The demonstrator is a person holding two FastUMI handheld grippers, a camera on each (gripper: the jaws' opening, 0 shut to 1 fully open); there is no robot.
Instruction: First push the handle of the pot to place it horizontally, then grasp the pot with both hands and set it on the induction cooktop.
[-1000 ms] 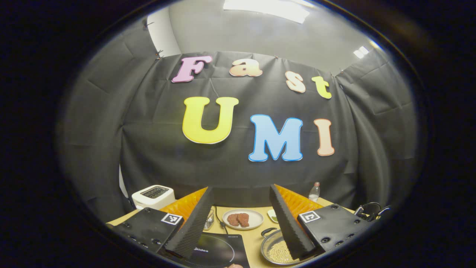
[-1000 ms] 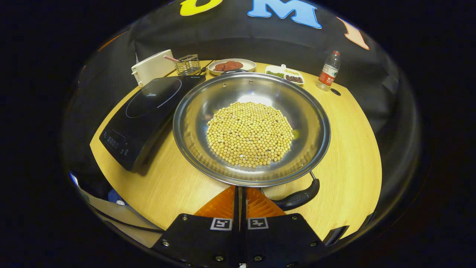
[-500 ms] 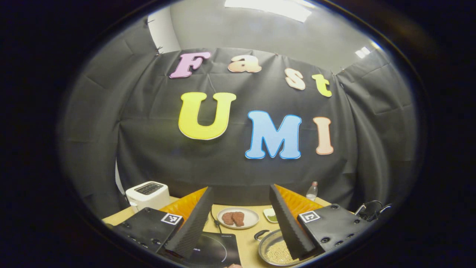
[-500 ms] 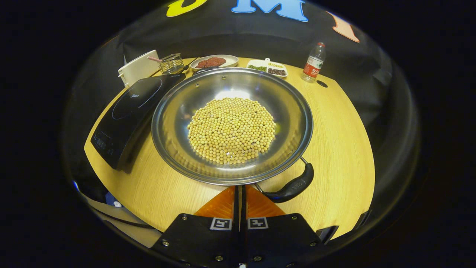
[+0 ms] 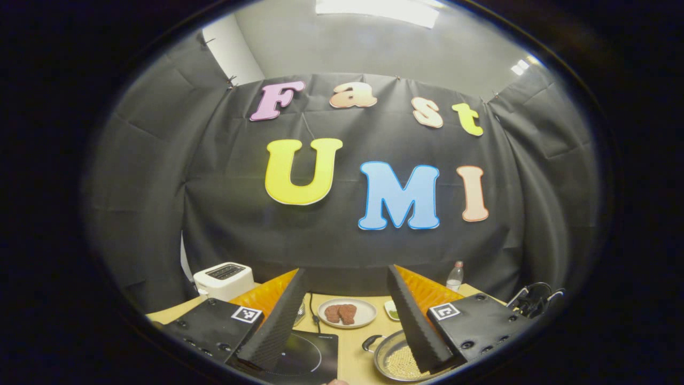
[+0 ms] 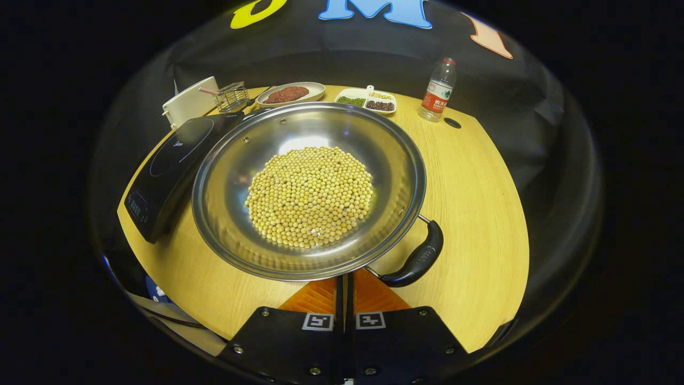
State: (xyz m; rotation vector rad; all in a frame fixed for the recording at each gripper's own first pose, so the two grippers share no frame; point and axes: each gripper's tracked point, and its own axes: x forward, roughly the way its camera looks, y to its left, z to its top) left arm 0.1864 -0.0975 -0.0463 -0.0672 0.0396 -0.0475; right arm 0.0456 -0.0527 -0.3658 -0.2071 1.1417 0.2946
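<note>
Counter (image 6: 481, 203) of pale wood grain fills the lower booth, curved at its near edge, with black cloth hung behind it and a grey ceiling with lit panels above in the left gripper view. On it the pot (image 6: 224, 214), a wide steel pan, sits near the middle holding a round heap of soybeans (image 6: 310, 195); its black handle (image 6: 414, 262) points toward the near right edge. The induction cooktop (image 6: 171, 171) lies just left of the pot, its rim close to or overlapping the cooktop's edge. Farther back stand a white toaster (image 5: 223, 279), a wire basket (image 6: 231, 96), a plate (image 6: 315, 91) with reddish patties, a small divided dish (image 6: 366, 100) of green and dark beans, and a water bottle (image 6: 436, 90). The right hand-held gripper (image 6: 345, 283) has its fingers pressed together with nothing between them, tips just at the pot's near rim beside the handle. The left hand-held gripper (image 5: 346, 321) is raised above the counter with fingers spread wide, holding nothing.
</note>
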